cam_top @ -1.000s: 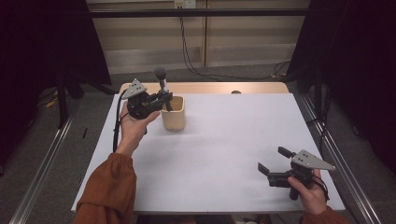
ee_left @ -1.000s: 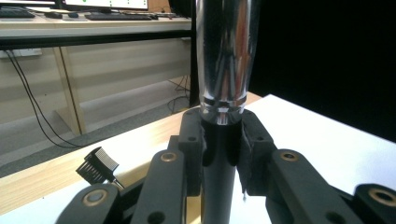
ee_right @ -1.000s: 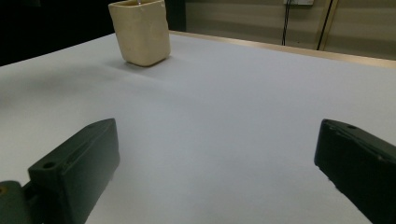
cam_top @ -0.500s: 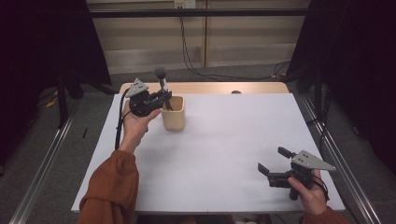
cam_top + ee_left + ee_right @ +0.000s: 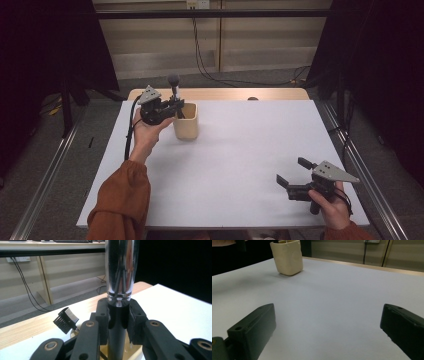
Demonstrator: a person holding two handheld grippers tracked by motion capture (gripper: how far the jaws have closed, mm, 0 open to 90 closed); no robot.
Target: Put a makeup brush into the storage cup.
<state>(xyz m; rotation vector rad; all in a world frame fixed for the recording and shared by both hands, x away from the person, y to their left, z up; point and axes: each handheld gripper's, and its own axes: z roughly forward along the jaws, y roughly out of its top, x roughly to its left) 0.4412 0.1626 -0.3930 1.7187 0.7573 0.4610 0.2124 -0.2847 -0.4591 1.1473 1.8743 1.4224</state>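
Observation:
A beige cup (image 5: 186, 125) stands at the far left of the white table (image 5: 240, 165). My left gripper (image 5: 171, 107) hovers beside the cup's rim, shut on the black handle of a makeup brush (image 5: 174, 81) that stands upright with its dark head on top and its lower end inside the cup. In the left gripper view the pads (image 5: 102, 315) clamp the handle just under the silver ferrule of the brush (image 5: 120, 270). A small black comb (image 5: 65, 319) leans in the cup (image 5: 136, 350). My right gripper (image 5: 291, 171) rests open near the front right corner, nothing between its fingers (image 5: 255, 327).
The cup (image 5: 287, 257) stands far off across bare tabletop in the right gripper view. A wooden strip (image 5: 225, 93) runs along the table's far edge. Cables (image 5: 205, 60) hang against the wall behind, and dark curtains close off both sides.
My left gripper has sunk slightly with the brush, bringing its lower end deeper into the cup. The right gripper has stayed where it was.

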